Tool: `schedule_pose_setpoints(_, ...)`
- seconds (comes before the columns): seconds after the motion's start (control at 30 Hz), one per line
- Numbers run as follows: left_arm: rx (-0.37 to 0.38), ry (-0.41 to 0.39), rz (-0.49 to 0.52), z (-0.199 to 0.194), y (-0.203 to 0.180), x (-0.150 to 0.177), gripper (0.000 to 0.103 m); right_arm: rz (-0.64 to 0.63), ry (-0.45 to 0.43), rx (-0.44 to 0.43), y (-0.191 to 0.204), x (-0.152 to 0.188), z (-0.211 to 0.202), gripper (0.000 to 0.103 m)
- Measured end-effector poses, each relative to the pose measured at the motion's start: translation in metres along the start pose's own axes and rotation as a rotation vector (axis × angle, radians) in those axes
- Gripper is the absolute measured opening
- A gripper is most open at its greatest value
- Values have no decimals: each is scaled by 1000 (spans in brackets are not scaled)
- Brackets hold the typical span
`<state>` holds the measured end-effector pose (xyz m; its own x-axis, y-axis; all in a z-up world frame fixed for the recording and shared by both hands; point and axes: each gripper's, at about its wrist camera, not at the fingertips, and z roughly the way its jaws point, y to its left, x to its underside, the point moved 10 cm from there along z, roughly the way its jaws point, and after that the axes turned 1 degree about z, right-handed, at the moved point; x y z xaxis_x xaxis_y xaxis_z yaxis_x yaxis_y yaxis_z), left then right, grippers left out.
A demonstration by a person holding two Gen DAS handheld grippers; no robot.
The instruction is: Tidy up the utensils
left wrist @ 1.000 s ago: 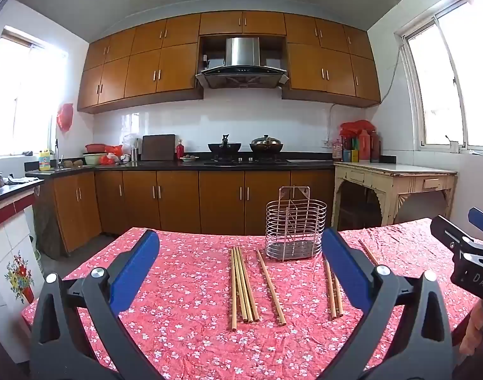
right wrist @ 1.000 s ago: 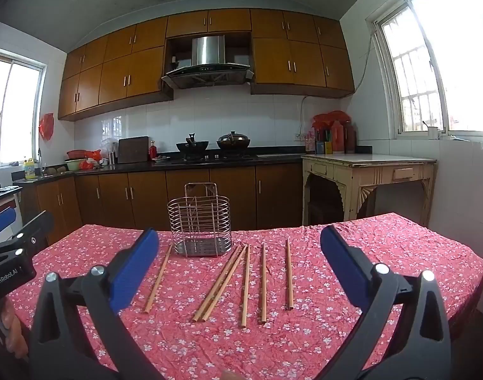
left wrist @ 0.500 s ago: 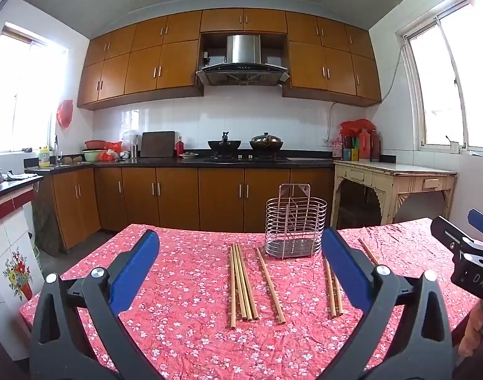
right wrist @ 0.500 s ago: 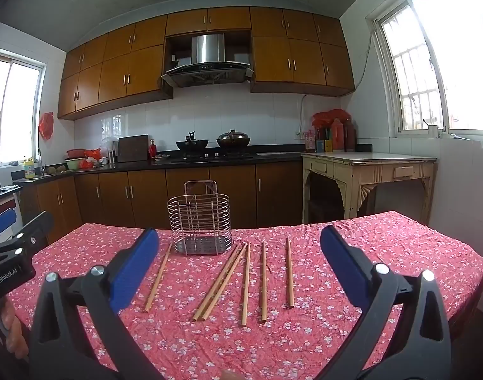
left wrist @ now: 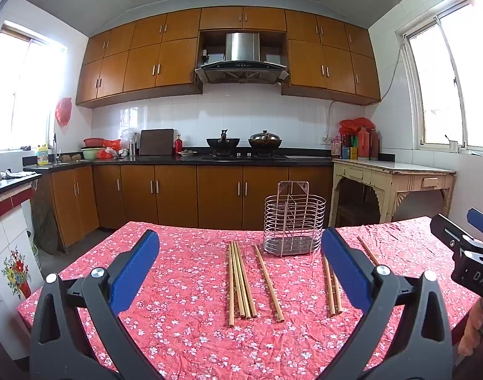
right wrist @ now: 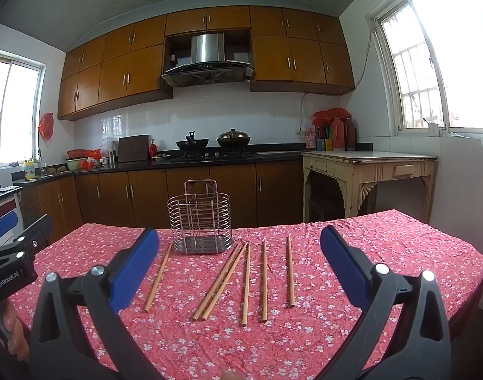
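Left tool (left wrist: pixel 239 261): blue pads spread wide, nothing between them, held above the tabletop on the near side of the rack.
Right tool (right wrist: pixel 239 259): pads equally wide apart, holding nothing, also on the near side of the rack.
Rack (right wrist: pixel 200 223): wire basket standing upright on the tabletop (right wrist: pixel 384 243); whether anything is inside cannot be told.
Chopsticks (right wrist: pixel 246 280): all flat on the red flowered cloth, near side of the rack. In the right view, one lies near-left of the rack, a touching pair runs diagonally from its base, and three separate ones lie to its right.
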<state>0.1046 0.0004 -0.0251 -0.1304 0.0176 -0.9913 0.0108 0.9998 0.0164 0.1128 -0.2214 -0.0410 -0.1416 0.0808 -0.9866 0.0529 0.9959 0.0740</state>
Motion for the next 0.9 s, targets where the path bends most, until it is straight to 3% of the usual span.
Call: schedule_pose_setpoints(0.9,0,6,-4,2,1,3,101,0,-2,0,-2,-2,0,99)
